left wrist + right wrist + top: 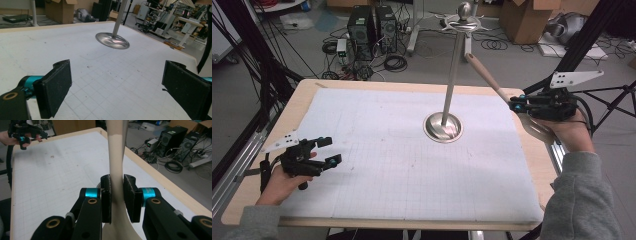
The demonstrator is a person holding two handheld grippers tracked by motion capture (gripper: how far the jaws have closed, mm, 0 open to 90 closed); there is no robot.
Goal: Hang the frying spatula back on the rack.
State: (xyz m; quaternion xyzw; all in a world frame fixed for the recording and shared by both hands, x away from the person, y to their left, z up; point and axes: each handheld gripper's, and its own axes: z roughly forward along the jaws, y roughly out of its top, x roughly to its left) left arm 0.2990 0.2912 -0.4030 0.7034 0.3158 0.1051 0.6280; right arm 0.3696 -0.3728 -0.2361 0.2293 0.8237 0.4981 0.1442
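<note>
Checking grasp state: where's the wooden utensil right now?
The wooden utensil is clamped in the right gripper at the table's right edge in the high view, its handle slanting up toward the top of the metal stand.

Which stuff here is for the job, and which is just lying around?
For the job:
- wooden utensil, gripped by the right tool
- metal stand with round base
- left tool, open and waiting

Just lying around:
- computer towers on the floor
- cables
- cardboard box
</note>
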